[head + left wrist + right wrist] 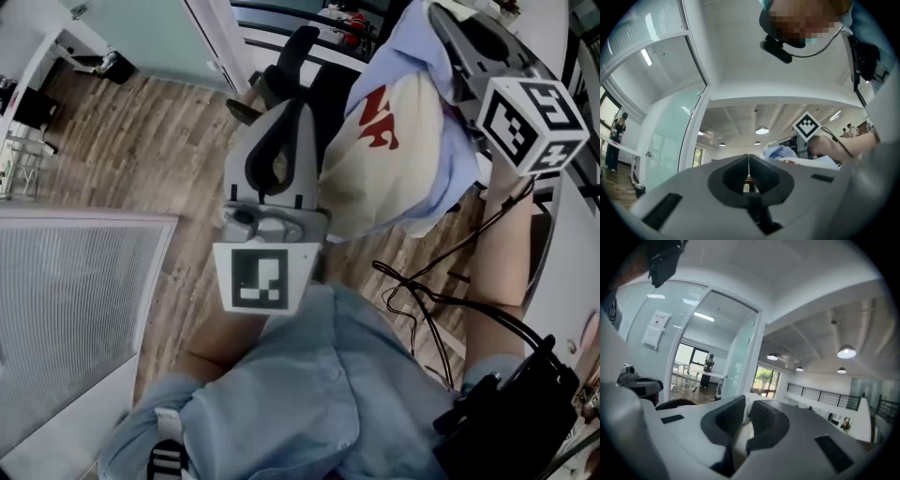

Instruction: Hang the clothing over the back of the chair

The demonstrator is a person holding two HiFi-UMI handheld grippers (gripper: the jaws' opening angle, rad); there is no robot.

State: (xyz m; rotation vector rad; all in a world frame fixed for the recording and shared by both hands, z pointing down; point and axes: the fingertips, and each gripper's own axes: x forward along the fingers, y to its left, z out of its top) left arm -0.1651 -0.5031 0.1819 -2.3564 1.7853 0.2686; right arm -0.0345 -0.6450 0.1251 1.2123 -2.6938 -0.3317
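The clothing, a bunched cream cotton garment with red print and a pale blue layer of cloth round it, hangs in the air from the right gripper at the upper right of the head view. It is above the wood-plank floor and just beside the black chair, of which only a dark part shows past the left gripper. In the right gripper view the jaws are clamped on a fold of the pale cloth. The left gripper's jaws are pressed together with nothing between them.

The garment looks light and quite limp. It sags into a rounded bundle below the single grip, so it will droop, swing and fold on itself rather than keep any shape. It should not be fragile or slippery, since the ribbed pads can bite on cloth, though a thin pinch may slide out under the weight of the rest. My judgement is that it would spread best if the free gripper took a second hold on an edge well apart from the first, at a hem or shoulder. The cloth could then be drawn flat and laid across the chair back with about half falling on either side
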